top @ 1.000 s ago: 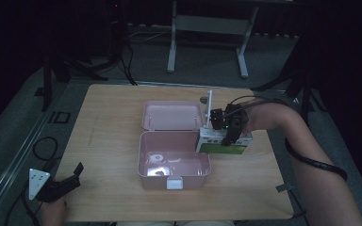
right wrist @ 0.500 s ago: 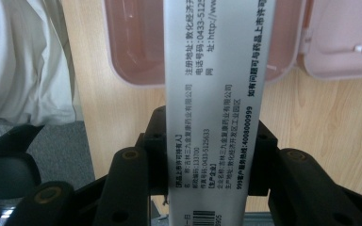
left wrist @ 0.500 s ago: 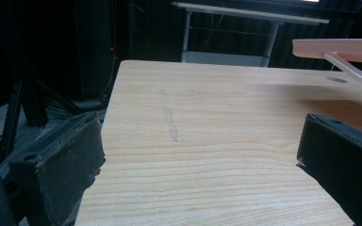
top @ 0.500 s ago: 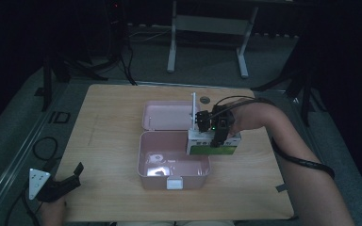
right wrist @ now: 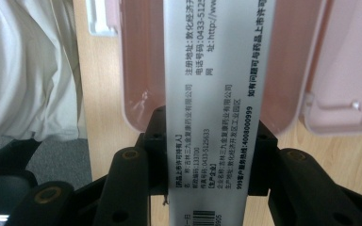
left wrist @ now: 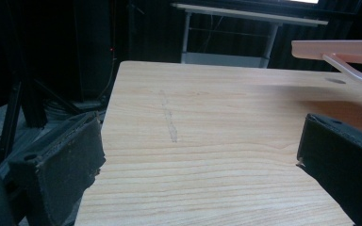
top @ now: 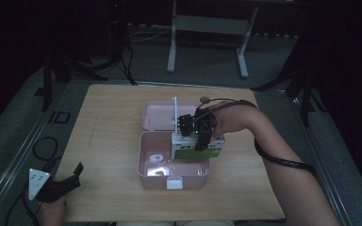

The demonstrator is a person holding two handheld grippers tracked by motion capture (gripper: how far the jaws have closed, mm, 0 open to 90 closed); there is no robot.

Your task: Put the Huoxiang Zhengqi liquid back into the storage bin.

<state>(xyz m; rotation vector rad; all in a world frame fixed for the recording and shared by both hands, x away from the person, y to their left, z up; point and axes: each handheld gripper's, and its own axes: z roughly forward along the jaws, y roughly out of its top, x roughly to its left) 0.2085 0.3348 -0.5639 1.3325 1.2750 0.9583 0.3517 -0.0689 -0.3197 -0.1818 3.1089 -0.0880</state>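
Table (top: pixel 113 122): light wood, rectangular, in a dark room; the bare top has a faint grey streak (left wrist: pixel 169 117) in the left gripper view.
Pink case (top: pixel 174 162): open, near the centre of the table, slightly toward 3 o'clock; the tray is at the 6 o'clock side and the lid (top: pixel 158 115) lies flat behind it at 12 o'clock. A white latch (top: pixel 174 182) sits on the tray's front wall.
Inside the tray: some small pale things lie at its 9 o'clock part; I cannot tell what they are.
Medicine box (top: pixel 198 149): white with a green band, held above the 3 o'clock half of the tray. In the right gripper view its white side (right wrist: pixel 217 94) carries printed text and a barcode, and it stands over the pink tray.
Right gripper (top: pixel 199 136): over the case, its fingers (right wrist: pixel 153 141) clenched on both sides of the medicine box. The forearm comes from 4 o'clock with a black cable around it.
Left gripper (top: pixel 73 174): at the table's 7 o'clock corner, well apart from the case. Its 2 fingers (left wrist: pixel 70 165) are spread wide with nothing between them, just above the table's edge.
White rod (top: pixel 175 115): thin, upright, just beside the right gripper at its 9 o'clock side.
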